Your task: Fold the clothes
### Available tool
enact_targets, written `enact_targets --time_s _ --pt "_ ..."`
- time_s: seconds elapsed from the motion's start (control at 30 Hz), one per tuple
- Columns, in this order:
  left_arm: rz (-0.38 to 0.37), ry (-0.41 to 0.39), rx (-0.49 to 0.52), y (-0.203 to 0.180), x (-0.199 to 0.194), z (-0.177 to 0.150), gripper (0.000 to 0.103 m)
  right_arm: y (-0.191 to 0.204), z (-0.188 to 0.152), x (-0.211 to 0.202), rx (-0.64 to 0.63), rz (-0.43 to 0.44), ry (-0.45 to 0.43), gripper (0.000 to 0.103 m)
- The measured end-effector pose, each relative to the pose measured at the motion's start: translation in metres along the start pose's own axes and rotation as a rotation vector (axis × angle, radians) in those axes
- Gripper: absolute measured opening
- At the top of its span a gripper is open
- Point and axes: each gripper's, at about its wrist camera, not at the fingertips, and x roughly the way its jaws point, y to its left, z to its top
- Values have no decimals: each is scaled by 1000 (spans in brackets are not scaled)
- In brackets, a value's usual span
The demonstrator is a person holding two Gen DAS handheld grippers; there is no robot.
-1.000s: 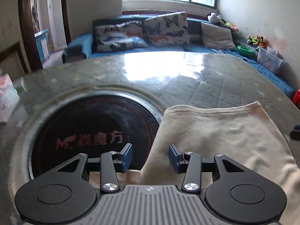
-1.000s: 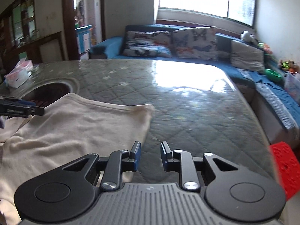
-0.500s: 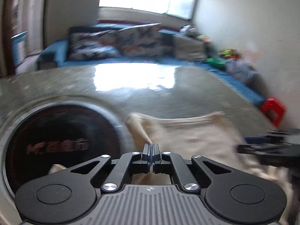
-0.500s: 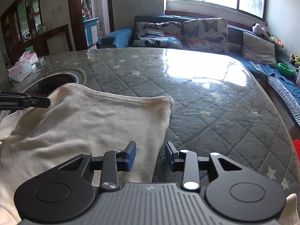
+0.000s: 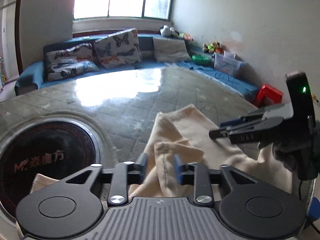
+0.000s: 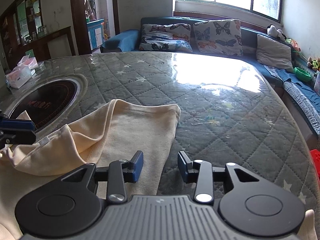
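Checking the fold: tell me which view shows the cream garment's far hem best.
The right wrist view: the cream cotton garment shows its whole far hem flat on the table. The left wrist view shows only a bunched, partly blurred fold.

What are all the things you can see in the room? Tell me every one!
Garment: one, cream, rumpled on the table.
Table: one, grey quilted cover, under the garment.
Round cooktop: one, black, set into the table, left.
Tissue packs: pink and white, table's far left edge.
Butterfly cushions: three, on the blue sofa.
Plain cushion: one, grey, sofa's right.
Stool: one, red, by the wall.
Left gripper: open, around a cloth fold.
Right gripper: open, over the garment's edge.
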Motion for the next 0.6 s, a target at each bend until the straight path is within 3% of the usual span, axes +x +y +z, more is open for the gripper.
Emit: enact_targets --time_s 0.17,0.3,0.43,0.6 --pt "-13 66 -6 -5 22 -3 37 -1 4 3 -8 -5 -1 38" --pt "-4 58 -6 -2 27 -4 9 -5 14 10 -8 -11 -5 38" --pt "81 -16 -40 17 16 5 8 -9 24 19 -3 -15 -6 38" --pt "251 -73 -125 60 13 21 6 -9 37 39 5 3 5 34"
